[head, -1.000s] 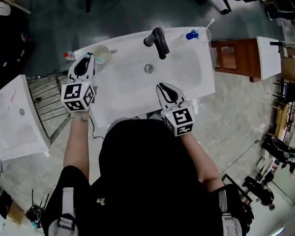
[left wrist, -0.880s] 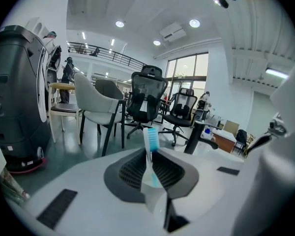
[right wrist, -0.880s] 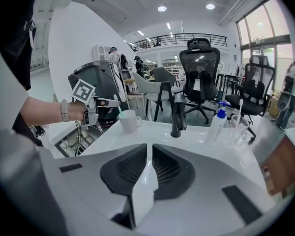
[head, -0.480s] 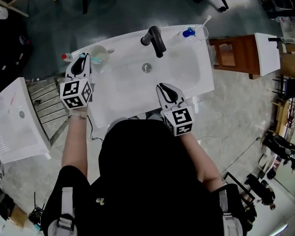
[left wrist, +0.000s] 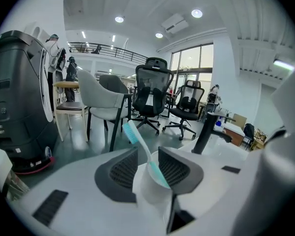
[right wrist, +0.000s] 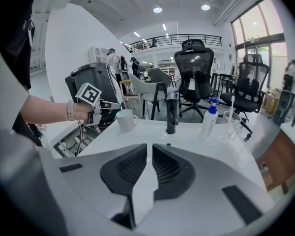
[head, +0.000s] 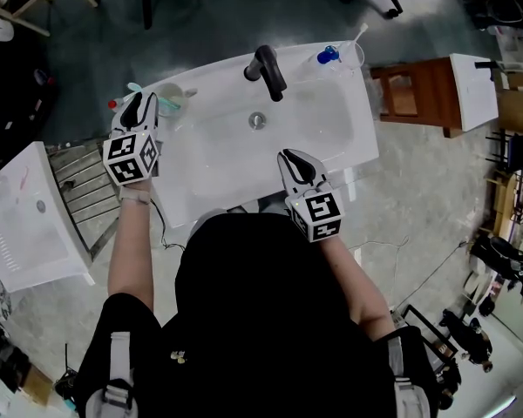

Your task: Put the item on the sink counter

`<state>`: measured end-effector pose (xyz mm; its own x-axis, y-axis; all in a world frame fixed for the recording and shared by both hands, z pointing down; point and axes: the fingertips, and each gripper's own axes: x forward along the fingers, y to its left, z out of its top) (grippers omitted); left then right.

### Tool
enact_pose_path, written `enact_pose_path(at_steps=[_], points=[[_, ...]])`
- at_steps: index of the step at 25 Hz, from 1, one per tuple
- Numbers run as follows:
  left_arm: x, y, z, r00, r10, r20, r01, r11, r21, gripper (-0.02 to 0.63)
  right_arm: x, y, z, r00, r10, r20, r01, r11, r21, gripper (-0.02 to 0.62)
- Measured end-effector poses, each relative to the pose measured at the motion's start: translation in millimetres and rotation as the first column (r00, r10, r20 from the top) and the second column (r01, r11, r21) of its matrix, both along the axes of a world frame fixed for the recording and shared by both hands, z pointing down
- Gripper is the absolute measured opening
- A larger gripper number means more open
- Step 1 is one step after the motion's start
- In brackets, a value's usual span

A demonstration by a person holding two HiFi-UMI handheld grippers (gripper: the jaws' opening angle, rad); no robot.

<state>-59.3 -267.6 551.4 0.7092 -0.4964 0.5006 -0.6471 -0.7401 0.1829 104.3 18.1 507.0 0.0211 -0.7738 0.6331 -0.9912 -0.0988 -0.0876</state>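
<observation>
A white mug [head: 170, 97] with a teal toothbrush [left wrist: 137, 139] in it stands on the back left corner of the white sink counter [head: 349, 138]. My left gripper [head: 141, 103] is at that corner, and its jaws are opening. In the left gripper view the mug [left wrist: 152, 193] sits low between the two pads, which do not press on it. The right gripper view shows the mug [right wrist: 124, 120] resting on the counter just past the left gripper [right wrist: 110, 107]. My right gripper [head: 298, 165] hovers over the counter's front edge, shut and empty.
A black faucet [head: 266, 68] rises behind the basin drain [head: 257, 120]. A blue-topped pump bottle [head: 327, 57] and a glass [head: 356, 55] stand at the back right. A small red-capped bottle [head: 113, 104] is left of the mug. A wooden stand [head: 414, 101] is to the right.
The left gripper's jaws have opened around the mug, and the gripper has shifted slightly left and back. The right gripper has stayed where it was.
</observation>
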Motion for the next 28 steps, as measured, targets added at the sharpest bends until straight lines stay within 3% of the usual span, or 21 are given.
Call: enact_pose_path(at_steps=[9, 16, 20, 28], points=[[-6, 17, -28, 1.0, -0.019, -0.01, 0.02, 0.999, 0.026, 0.161, 4, -7, 3, 0.998, -0.046, 0.037, 0.044, 0.998, 0.047, 0.052], [-19, 55, -61, 0.999, -0.029, -0.02, 0.031, 0.997, 0.077, 0.135, -8, -35, -10, 0.985, -0.161, 0.053, 0.154, 0.981, 0.118, 0.052], [-27, 86, -90, 0.999, -0.025, -0.049, 0.029, 0.995, 0.091, 0.072, -19, -50, -25, 0.97, -0.236, 0.055, 0.224, 0.961, 0.162, 0.052], [-42, 144, -136, 0.992, -0.087, -0.088, 0.098, 0.988, 0.121, 0.037, -45, -73, -56, 0.918, -0.392, 0.056, 0.367, 0.896, 0.251, 0.051]])
